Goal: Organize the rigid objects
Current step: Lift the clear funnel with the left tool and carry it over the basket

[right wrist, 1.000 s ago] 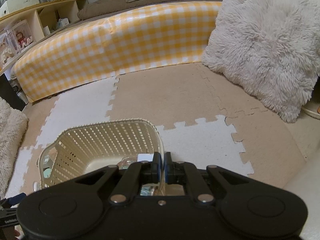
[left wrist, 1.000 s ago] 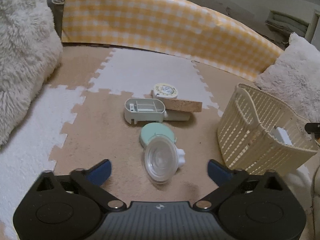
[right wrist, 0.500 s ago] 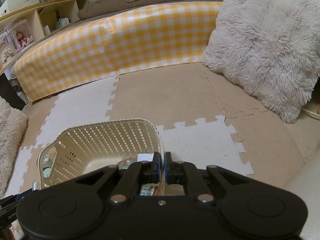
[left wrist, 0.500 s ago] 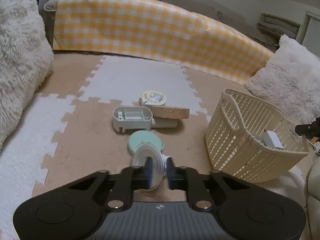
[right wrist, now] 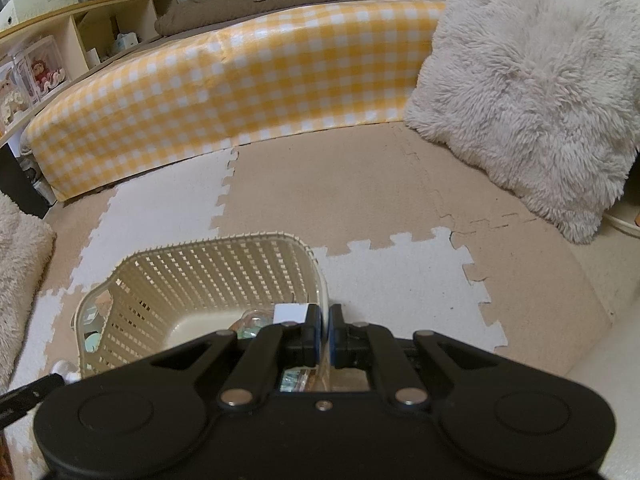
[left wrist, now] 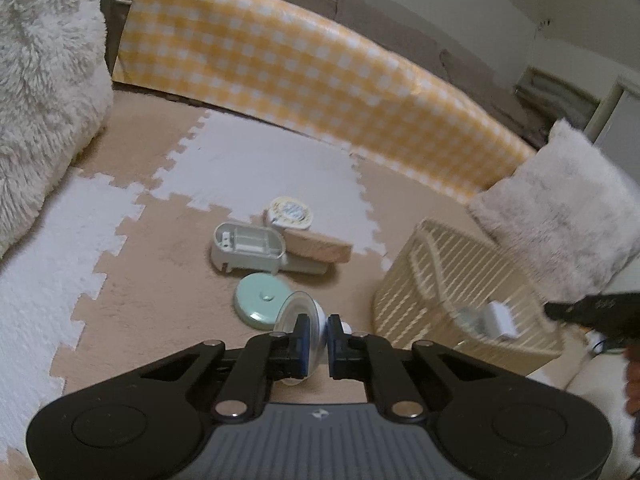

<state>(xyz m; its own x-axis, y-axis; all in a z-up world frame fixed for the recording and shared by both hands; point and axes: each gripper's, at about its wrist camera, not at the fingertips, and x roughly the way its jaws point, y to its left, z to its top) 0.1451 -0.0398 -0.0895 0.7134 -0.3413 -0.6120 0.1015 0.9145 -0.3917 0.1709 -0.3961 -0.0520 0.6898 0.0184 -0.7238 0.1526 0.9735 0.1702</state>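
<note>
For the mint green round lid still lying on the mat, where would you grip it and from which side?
Judging by its pose, the mint green lid lies flat, so only its thin rim offers a hold: come from above and pinch across the edge. Its left side looks free; the grey case sits close behind it, and the clear cup held in the left gripper covers its right edge.
</note>
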